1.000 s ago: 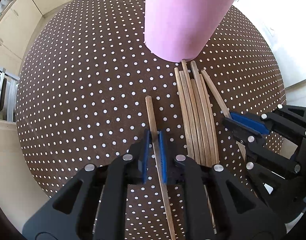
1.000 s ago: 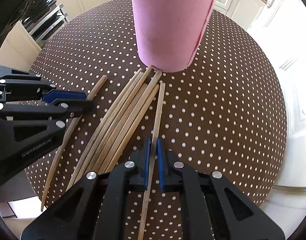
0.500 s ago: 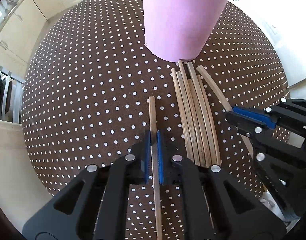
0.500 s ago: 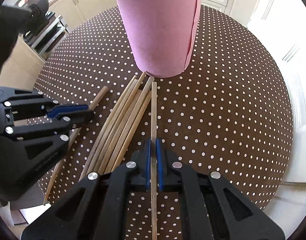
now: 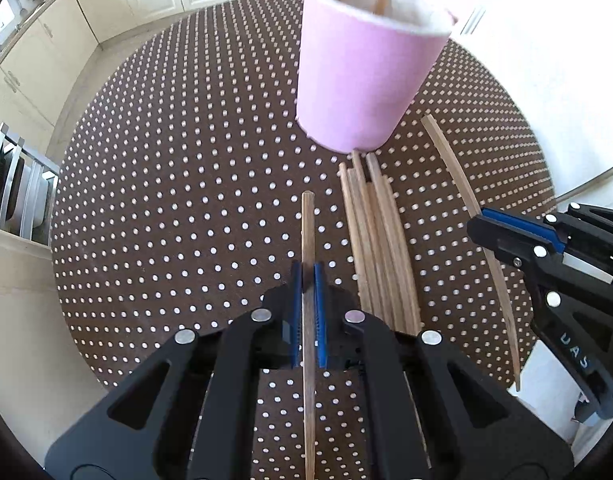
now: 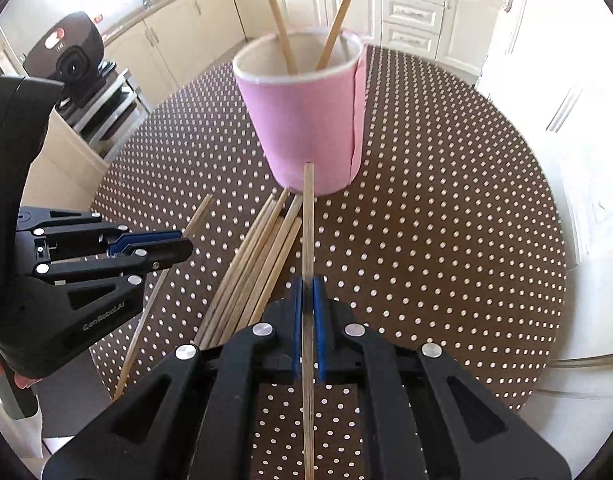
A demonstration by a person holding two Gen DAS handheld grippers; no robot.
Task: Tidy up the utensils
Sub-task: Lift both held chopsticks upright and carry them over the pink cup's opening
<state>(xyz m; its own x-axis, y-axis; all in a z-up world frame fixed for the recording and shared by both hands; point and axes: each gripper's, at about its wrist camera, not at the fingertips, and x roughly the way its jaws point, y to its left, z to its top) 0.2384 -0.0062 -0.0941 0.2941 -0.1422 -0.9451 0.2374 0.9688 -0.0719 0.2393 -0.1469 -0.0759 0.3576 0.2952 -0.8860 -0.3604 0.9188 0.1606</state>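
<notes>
While both your grippers are clamped tight, each has one wooden chopstick pinched between its blue pads. Your left gripper (image 5: 307, 276) holds a chopstick (image 5: 307, 232) that points toward the pink cup (image 5: 362, 80), its tip well short of the cup's base. Your right gripper (image 6: 307, 290) holds a second chopstick (image 6: 307, 220), whose tip looks raised against the pink cup's (image 6: 306, 120) lower wall. Two chopsticks (image 6: 306, 12) already stand inside the cup, leaning apart. A bundle of loose chopsticks (image 5: 376, 240) lies on the brown polka-dot tablecloth (image 5: 166, 200) between your grippers, its ends almost touching the cup's foot.

Expect these sticks to be very light, stiff and fairly smooth, so they may pivot or slide in the pads if you tip them quickly. You hold each one partway along, with a long tail behind; that seems balanced enough. The cup looks light and could topple if a stick strikes its rim, so I'd lower each one in from above, thin end first if you can tell which that is.
</notes>
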